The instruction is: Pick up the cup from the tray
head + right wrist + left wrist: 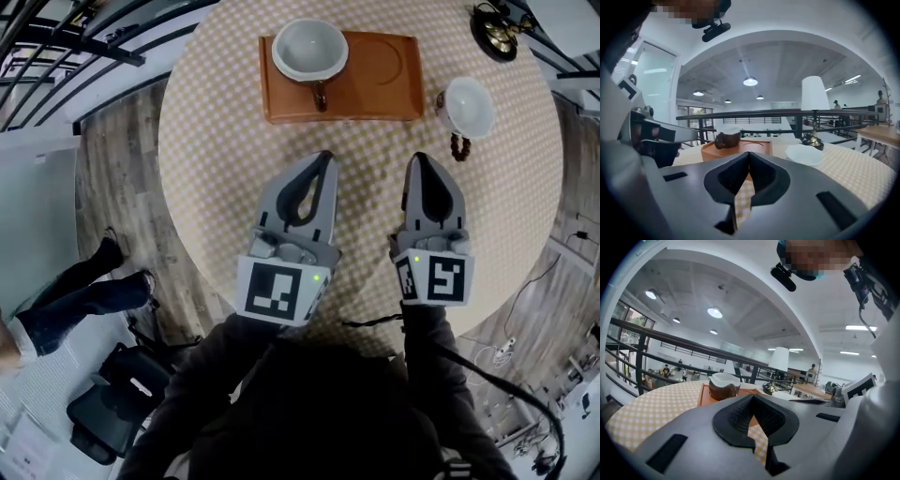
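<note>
A cup (309, 49), white inside and brown outside, stands on the left part of a wooden tray (384, 80) at the far side of the round table. A second white cup (468, 105) sits off the tray on the cloth to its right. My left gripper (322, 161) hovers short of the tray, shut and empty. My right gripper (419, 161) is level with it, also shut on nothing, a little short of the second cup. In the left gripper view the cup (723, 385) shows beyond the closed jaws (751, 397). The right gripper view shows both cups (727, 138) (804, 153) past its gripper (749, 153).
The table wears a yellow checked cloth (225, 169). A lamp base (497, 33) stands at the far right rim. A railing (66, 47) runs at the upper left. A person's legs (75, 291) show on the floor at left.
</note>
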`<state>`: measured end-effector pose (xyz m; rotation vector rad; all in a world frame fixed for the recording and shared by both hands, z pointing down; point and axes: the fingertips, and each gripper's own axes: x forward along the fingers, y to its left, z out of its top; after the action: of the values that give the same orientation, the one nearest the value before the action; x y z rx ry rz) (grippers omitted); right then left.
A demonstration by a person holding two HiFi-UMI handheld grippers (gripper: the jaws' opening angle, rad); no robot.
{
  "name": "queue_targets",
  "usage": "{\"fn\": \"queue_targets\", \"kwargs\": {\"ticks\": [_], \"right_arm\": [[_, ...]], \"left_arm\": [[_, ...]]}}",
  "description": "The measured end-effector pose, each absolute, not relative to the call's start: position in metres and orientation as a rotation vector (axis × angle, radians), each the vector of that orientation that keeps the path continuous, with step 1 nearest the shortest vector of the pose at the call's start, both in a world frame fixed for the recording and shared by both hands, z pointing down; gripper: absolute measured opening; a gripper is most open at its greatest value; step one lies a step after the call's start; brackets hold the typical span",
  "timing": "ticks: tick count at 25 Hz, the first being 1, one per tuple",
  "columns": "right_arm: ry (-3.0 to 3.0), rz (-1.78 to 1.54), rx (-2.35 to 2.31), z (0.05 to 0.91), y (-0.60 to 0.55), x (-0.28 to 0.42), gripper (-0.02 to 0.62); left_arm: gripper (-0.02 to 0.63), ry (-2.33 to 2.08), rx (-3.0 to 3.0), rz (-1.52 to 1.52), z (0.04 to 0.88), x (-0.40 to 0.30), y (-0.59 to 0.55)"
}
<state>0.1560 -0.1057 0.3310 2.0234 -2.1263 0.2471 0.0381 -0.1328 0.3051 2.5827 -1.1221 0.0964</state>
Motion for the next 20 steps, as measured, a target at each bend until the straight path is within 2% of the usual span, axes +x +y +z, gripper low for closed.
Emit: {"fn": "queue_targets", "kwargs": {"ticks": [8,20], "right_arm": [[-2.346,0.161,1.829,0.303,-0.126,0.078,0.008],[-2.346,0.179,1.804,0.306,-0.143,0.064,0.008]], "left_arm": [[0.005,-1.206,2.563,0.06,0.297,0.013,-0.137],[0.006,-1.206,2.544,0.036,0.301,-0.001,-0.141]]}}
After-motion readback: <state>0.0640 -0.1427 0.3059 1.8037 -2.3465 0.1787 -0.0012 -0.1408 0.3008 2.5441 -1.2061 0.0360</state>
